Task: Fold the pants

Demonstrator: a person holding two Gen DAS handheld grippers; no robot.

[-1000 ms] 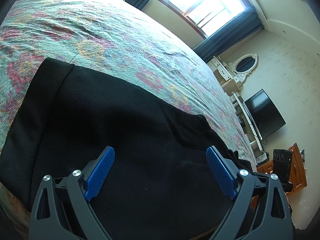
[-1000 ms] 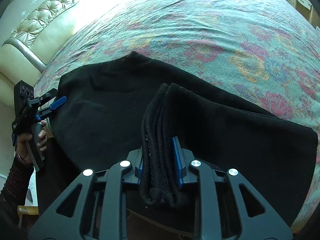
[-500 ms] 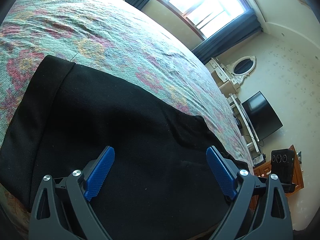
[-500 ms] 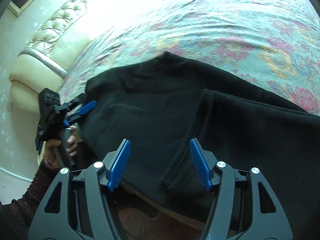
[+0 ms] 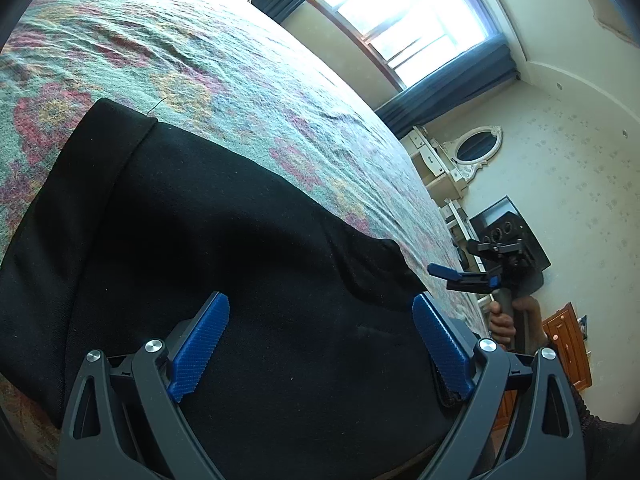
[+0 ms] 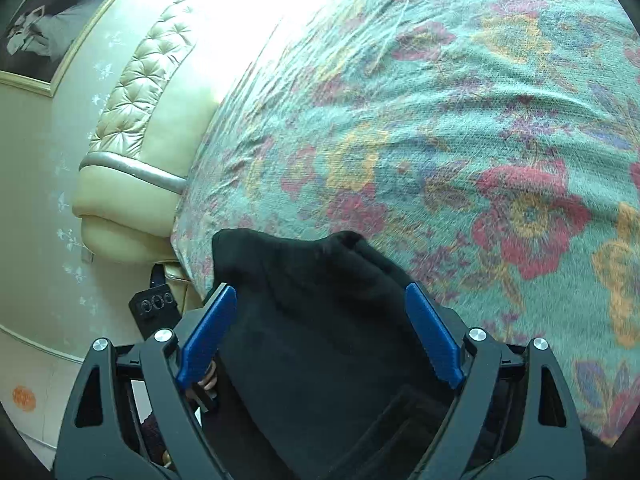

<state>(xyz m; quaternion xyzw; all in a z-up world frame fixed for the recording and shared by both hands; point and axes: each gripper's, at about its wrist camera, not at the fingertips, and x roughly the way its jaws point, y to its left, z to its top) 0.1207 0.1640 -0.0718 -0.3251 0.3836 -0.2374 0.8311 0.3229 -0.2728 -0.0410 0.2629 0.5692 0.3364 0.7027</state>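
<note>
Black pants (image 5: 192, 248) lie folded on the floral bedspread (image 5: 248, 80) near the bed's edge. My left gripper (image 5: 320, 344) is open and empty, with its blue pads just above the black cloth. My right gripper (image 6: 320, 336) is open and empty too, above one end of the pants (image 6: 312, 320). The right gripper also shows in the left wrist view (image 5: 460, 276) at the far right, held in a hand beyond the pants' end. The left gripper's black body (image 6: 154, 308) shows at the bed's edge in the right wrist view.
The bedspread (image 6: 460, 120) stretches far beyond the pants. A cream tufted headboard (image 6: 136, 152) stands at the left in the right wrist view. A window (image 5: 400, 12), a dresser with an oval mirror (image 5: 476, 148) and a TV (image 5: 508, 236) lie past the bed.
My right gripper let go of the bunched black cloth, opened, and moved away along the pants. It now shows in the left wrist view. My left gripper stayed open and nearly still.
</note>
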